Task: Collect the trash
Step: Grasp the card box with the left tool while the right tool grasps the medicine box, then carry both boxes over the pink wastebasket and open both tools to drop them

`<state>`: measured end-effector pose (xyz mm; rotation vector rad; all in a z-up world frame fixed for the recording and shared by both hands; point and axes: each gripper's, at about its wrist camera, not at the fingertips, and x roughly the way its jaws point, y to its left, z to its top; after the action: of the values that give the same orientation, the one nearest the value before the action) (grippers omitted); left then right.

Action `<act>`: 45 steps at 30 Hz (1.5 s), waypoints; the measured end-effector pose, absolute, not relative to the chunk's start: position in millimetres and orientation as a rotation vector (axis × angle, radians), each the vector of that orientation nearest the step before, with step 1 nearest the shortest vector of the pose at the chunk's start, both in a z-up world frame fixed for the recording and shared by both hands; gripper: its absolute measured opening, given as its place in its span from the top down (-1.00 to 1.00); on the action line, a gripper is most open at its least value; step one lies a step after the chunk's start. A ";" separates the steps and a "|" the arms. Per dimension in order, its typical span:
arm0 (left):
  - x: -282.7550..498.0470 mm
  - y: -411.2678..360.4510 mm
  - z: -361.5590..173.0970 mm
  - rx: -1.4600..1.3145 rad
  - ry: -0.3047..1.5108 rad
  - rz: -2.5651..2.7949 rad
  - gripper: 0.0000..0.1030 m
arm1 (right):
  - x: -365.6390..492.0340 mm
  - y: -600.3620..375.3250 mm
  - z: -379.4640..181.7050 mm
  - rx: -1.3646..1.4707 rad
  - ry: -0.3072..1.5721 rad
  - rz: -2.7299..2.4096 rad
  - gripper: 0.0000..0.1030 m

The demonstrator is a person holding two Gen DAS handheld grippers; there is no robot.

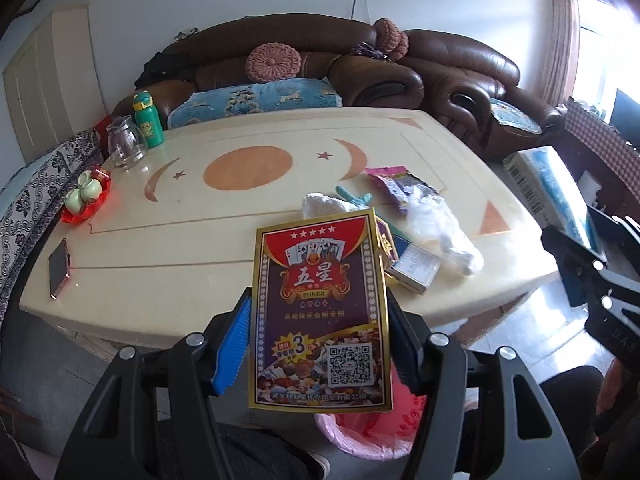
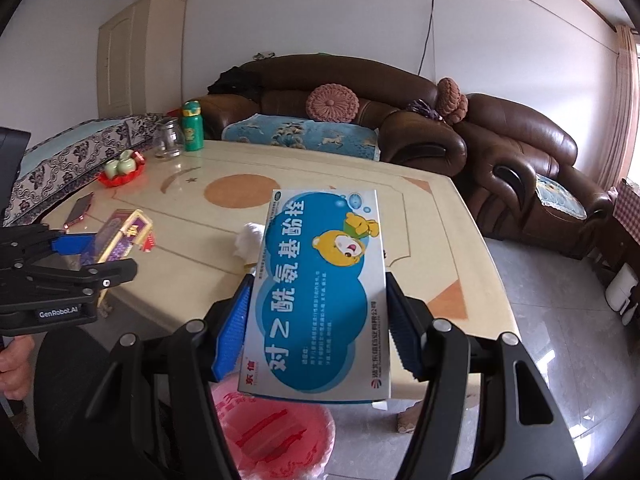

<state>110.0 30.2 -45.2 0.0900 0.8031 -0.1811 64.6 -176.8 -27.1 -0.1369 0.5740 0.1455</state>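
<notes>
My left gripper (image 1: 320, 320) is shut on a purple and red poker card box (image 1: 320, 280), held upright above the table's near edge. My right gripper (image 2: 316, 304) is shut on a blue and white medicine box (image 2: 320, 280) with a cartoon bear. Just below both stands a bin with a pink bag (image 2: 276, 436), also seen as the pink bag (image 1: 360, 436) under the card box. On the table (image 1: 180, 248) lie a clear plastic bag (image 1: 436, 224), a purple wrapper (image 1: 396, 184), a white tissue (image 1: 320, 204) and a small box (image 1: 414, 270).
At the table's left sit a phone (image 1: 60, 268), a red tray with green cups (image 1: 86, 196), a glass jar (image 1: 124, 142) and a green bottle (image 1: 148, 120). A brown sofa (image 1: 440, 68) lines the far side. A grey tiled floor (image 2: 560, 340) runs along the right.
</notes>
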 end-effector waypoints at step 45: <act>73.7 -6.4 -128.8 0.139 0.994 -0.284 -0.16 | 23.7 -156.5 -90.4 -0.164 0.759 0.193 -0.20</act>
<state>73.7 -6.4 -128.8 0.1387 0.9941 -0.2841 23.7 -156.5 -90.4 -0.1637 0.7586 0.1933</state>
